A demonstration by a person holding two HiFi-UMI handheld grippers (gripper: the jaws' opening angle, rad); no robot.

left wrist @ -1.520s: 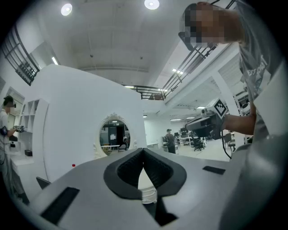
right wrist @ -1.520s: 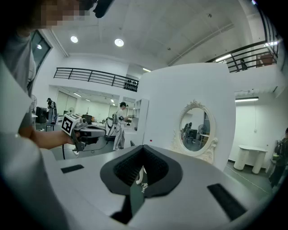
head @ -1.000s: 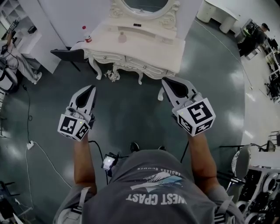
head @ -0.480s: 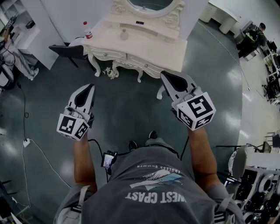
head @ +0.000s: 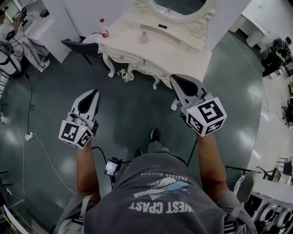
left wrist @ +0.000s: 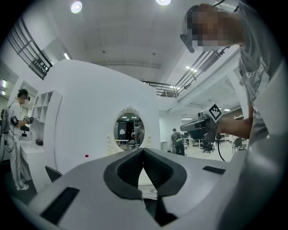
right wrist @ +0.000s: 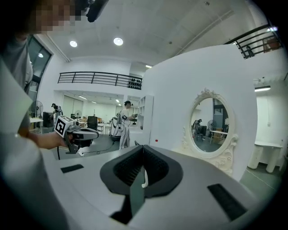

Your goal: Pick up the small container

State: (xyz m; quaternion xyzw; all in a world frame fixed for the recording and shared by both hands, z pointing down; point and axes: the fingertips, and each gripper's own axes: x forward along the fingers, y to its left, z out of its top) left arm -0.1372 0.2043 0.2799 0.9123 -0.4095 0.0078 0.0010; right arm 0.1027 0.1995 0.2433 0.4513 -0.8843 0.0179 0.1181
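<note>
1. Nothing is being gripped. The left tongs (head: 94,93) are being held tip to tip in the left gripper view, with only background showing through the gap below the tips.
2. The right tongs (head: 177,80) are likewise being held closed, and nothing is being carried between their dark ribbed pads (right wrist: 155,167).
3. Both tongs are being held out over the dark grey glossy floor (head: 132,109), well apart from the cream-white carved dressing table (head: 183,52) ahead of the person.
4. The small pale rounded container (head: 143,38), judged to be the task's thing, is being seen only in the head view. It is standing on the tabletop in front of the oval mirror (head: 181,5), untouched, with a clear red-capped bottle (head: 104,28) near the tabletop's left end.
5. The task is being judged as barely begun: no reach and no grasp is being made, and the container is well out of range of either tongs.
6. Everything is being left to do: the dressing table is to be approached, one pair of tongs opened and set round the container, then closed and lifted.
</note>
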